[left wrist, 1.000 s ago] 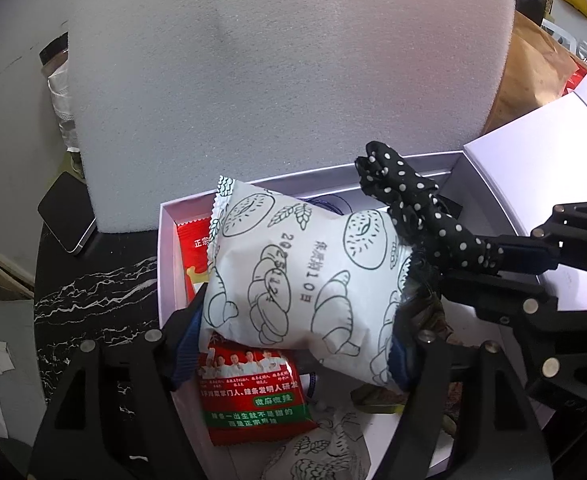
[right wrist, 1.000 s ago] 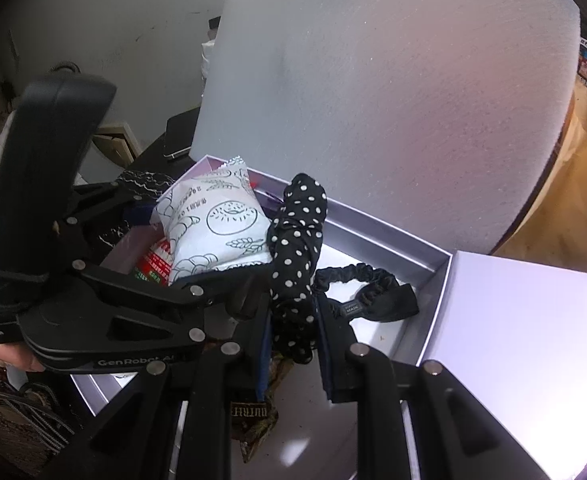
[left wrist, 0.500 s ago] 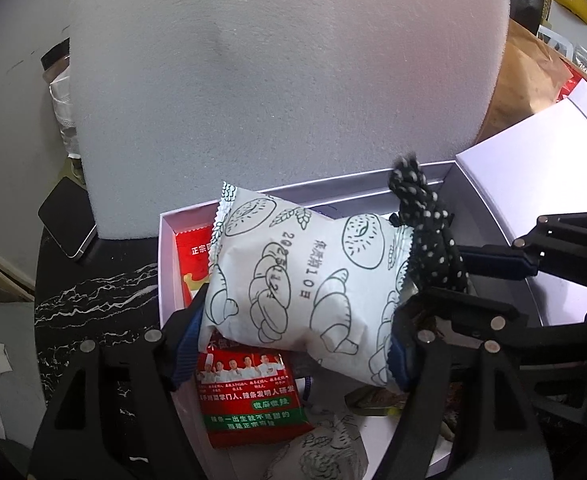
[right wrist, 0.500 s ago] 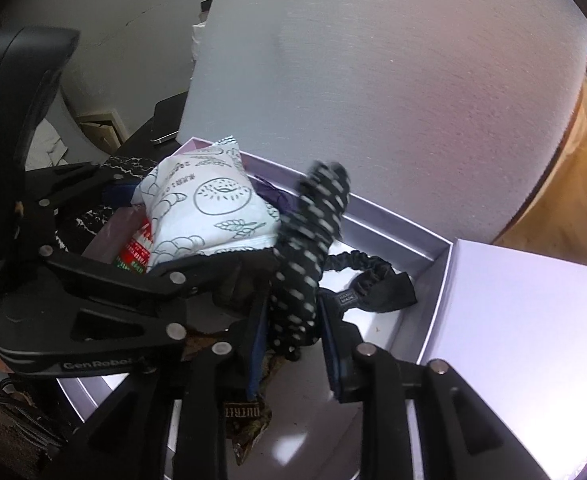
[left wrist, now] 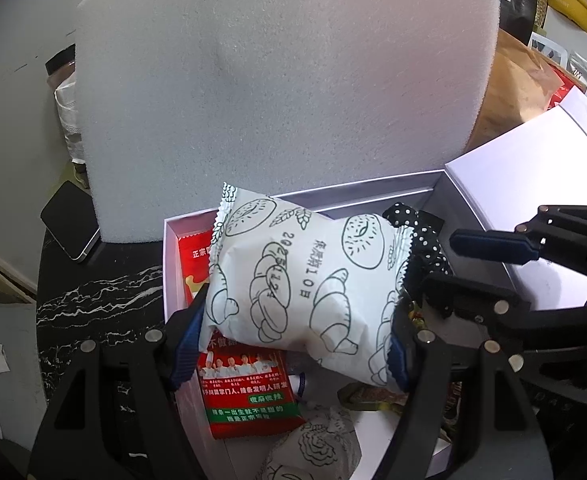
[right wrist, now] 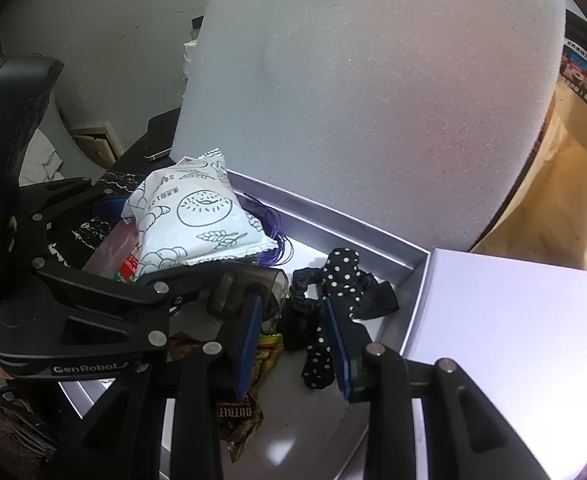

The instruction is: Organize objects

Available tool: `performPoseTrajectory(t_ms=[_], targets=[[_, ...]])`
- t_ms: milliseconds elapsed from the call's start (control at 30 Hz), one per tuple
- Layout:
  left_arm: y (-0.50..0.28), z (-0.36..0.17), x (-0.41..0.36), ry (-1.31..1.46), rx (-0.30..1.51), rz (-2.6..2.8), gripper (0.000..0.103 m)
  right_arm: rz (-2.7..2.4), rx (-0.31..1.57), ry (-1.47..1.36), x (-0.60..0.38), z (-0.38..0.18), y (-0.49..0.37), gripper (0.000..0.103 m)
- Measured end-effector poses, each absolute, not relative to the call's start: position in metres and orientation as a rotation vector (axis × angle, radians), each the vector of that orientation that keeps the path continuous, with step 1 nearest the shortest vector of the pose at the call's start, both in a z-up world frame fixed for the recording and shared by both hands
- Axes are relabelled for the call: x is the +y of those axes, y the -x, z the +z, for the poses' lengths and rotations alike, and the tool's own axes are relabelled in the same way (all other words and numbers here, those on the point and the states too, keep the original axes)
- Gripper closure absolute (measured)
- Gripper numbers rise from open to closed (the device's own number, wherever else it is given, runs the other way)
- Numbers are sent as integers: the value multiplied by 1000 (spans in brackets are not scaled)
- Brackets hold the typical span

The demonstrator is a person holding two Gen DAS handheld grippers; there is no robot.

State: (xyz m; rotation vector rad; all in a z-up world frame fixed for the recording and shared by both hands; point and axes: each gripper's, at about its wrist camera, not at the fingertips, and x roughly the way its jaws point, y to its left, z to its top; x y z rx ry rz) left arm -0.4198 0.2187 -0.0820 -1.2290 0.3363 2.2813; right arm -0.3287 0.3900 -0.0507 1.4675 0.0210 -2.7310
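Dropped since 1 second back: polka-dot hair tie [right wrist: 335, 280], then pinched upright between the right gripper's pads, now lying on the floor of the white box [right wrist: 409, 258] across a black scrunchie [right wrist: 305, 280]. Right gripper [right wrist: 293, 344] with jaws opening, blue pads apart; tail of the hair tie still between them, close against the right-hand pad, contact hard to judge. Seen from the left wrist as only a dotted scrap [left wrist: 425, 240] poking out behind the bread packet.

Left gripper [left wrist: 293, 340] unchanged: about half wide, both pads pressed into the sides of the white bread packet [left wrist: 301, 280], held above the box's left end. Packet's lower edge hidden behind the fingers. Under it, 2 red snack packets, 1 [left wrist: 249, 396] readable in part, the other [left wrist: 193, 256] mostly covered. Another bread-print packet [left wrist: 313, 448] cut off at the bottom edge.

Purple thread coil [right wrist: 273, 232] half hidden behind the bread packet. Brown wrapper [right wrist: 237, 416] on the box floor, partly masked by the right gripper's left finger; lettering not legible in full.

Foam sheet [left wrist: 273, 80] standing behind the box, blocking most of the background. Phone [left wrist: 69, 224] on the dark marble tabletop [left wrist: 93, 292], partly tucked under the foam. Box lid [right wrist: 513, 340] at right, cut off by the frame.
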Motion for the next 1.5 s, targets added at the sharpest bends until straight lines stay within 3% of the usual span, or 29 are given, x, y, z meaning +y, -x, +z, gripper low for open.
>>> performPoseTrajectory(t_ms=[200, 300, 433, 833, 967, 1500], targets=[[411, -82, 227, 1236, 386, 2267, 30, -2784, 26, -1452, 394, -47, 315, 71], [406, -83, 233, 1266, 417, 2259, 25, -2789, 46, -1467, 396, -46, 311, 65], [397, -74, 236, 1250, 410, 2269, 24, -2801, 55, -1485, 399, -43, 305, 64], [395, -15, 221, 1131, 401, 2387, 16, -2864, 47, -1395, 396, -9, 272, 53], [364, 33, 226, 1116, 385, 2410, 15, -2875, 51, -1357, 391, 3, 258, 52], [289, 88, 204, 1046, 351, 2495, 15, -2943, 80, -1207, 373, 50, 198, 47]])
